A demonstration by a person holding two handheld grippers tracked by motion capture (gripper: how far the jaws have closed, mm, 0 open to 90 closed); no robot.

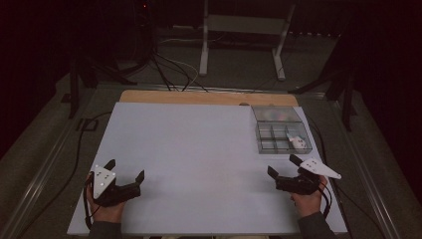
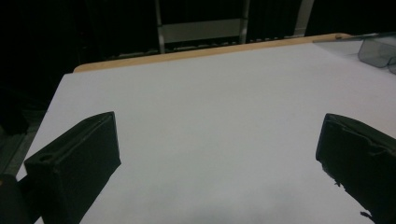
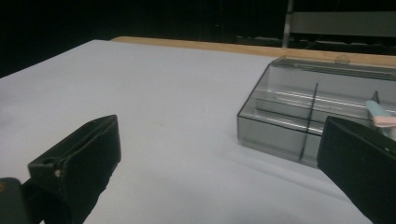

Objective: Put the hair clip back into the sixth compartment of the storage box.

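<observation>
A clear plastic compartment box stands at the far right of the white table, with a small white and pink item in its near right cell. In the right gripper view the box lies just ahead and to the right, the pink and blue item poking up behind the right jaw. My right gripper rests open near the front right edge, a short way in front of the box. My left gripper rests open at the front left with nothing between its jaws.
A bare wooden strip edges the table's far side. Behind it stand a white metal frame and cables on the floor. The box's corner shows at the far right of the left gripper view.
</observation>
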